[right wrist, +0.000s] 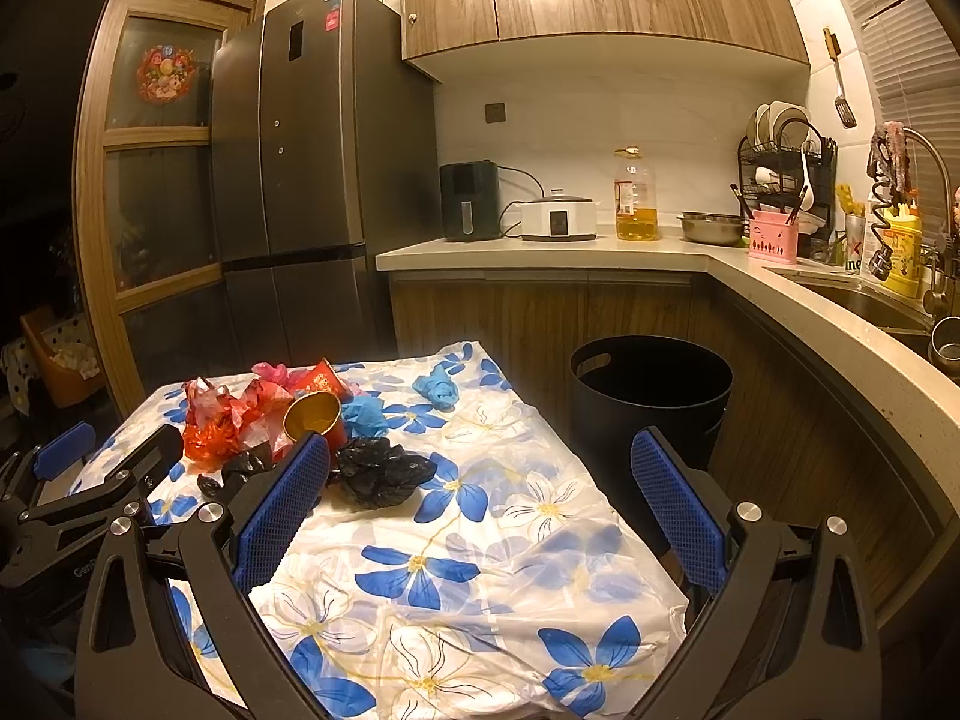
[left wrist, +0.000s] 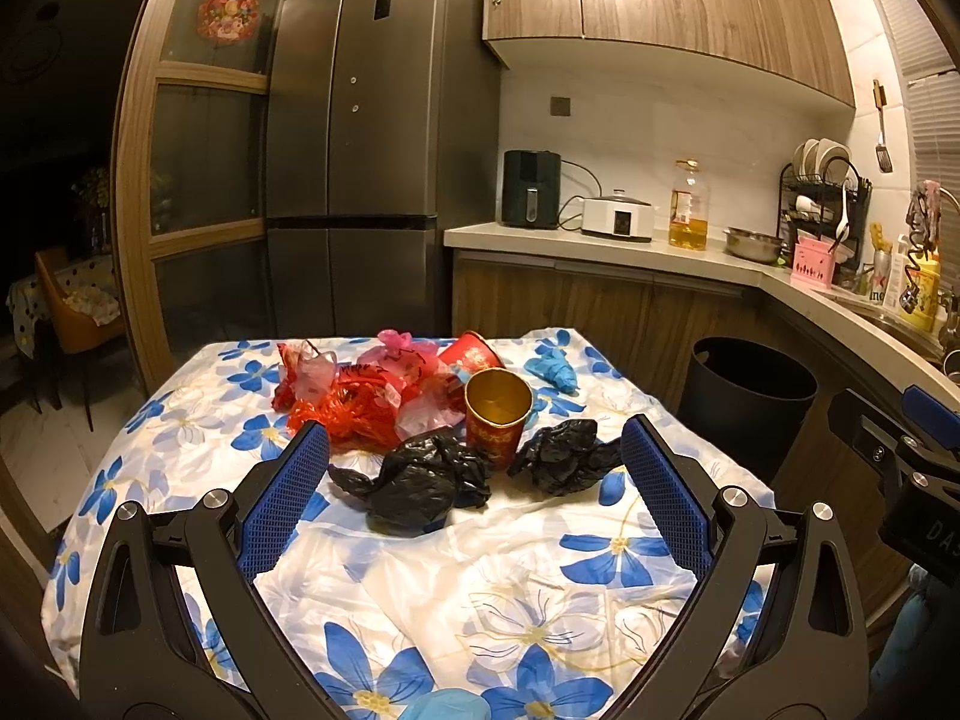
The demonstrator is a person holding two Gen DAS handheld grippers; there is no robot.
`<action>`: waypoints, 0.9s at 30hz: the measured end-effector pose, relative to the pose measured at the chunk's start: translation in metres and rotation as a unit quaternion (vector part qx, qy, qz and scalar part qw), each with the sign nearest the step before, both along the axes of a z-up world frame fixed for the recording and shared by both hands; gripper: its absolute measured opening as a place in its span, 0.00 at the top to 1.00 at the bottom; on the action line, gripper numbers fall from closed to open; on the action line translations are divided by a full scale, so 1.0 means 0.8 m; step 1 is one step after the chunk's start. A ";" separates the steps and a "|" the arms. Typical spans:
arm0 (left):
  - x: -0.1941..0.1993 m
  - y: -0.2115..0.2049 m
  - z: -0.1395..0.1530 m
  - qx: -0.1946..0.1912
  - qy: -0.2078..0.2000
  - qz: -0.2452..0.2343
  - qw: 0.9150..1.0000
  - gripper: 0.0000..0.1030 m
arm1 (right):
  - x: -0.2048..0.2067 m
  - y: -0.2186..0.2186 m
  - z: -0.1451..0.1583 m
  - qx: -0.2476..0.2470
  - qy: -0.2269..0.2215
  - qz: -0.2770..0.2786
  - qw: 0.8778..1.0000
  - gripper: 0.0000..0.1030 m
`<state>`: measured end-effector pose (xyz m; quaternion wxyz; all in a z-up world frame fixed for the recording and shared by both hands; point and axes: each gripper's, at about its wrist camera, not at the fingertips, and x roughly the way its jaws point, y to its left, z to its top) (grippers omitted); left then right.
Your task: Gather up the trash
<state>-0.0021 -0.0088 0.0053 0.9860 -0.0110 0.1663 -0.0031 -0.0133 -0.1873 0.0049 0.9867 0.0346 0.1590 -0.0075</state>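
Trash lies on a table under a blue-flowered cloth (left wrist: 510, 588). Two crumpled black bags (left wrist: 420, 480) (left wrist: 561, 459) flank an upright red paper cup (left wrist: 497, 411). Behind are red and pink plastic bags (left wrist: 360, 396), a tipped red cup (left wrist: 471, 354) and a blue glove (left wrist: 552, 369). My left gripper (left wrist: 474, 450) is open and empty, just short of the black bags. My right gripper (right wrist: 480, 456) is open and empty over the table's right side; a black bag (right wrist: 384, 477) lies by its left finger. A black trash bin (right wrist: 651, 396) stands right of the table.
A kitchen counter (right wrist: 540, 252) with an air fryer, cooker, oil bottle and dish rack runs behind and to the right. A dark fridge (left wrist: 360, 150) stands behind the table. The bin also shows in the left wrist view (left wrist: 750, 402). A sink (right wrist: 870, 306) is at far right.
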 end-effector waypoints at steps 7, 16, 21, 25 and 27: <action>0.000 0.000 -0.001 0.000 0.000 0.000 1.000 0.07 | -0.001 -0.001 0.002 0.001 0.000 -0.001 1.000 0.05; 0.000 -0.002 0.001 0.000 -0.001 -0.001 1.000 0.07 | -0.003 -0.004 0.003 0.003 -0.001 -0.001 1.000 0.05; 0.000 -0.002 0.000 0.000 -0.001 -0.001 1.000 0.07 | -0.003 -0.006 0.005 0.005 -0.001 -0.003 1.000 0.05; 0.000 -0.003 0.000 0.000 -0.001 -0.001 1.000 0.07 | -0.004 -0.006 0.005 0.005 -0.001 -0.003 1.000 0.05; 0.000 -0.002 0.000 0.000 -0.001 -0.001 1.000 0.07 | -0.004 -0.007 0.006 0.006 -0.002 -0.003 1.000 0.05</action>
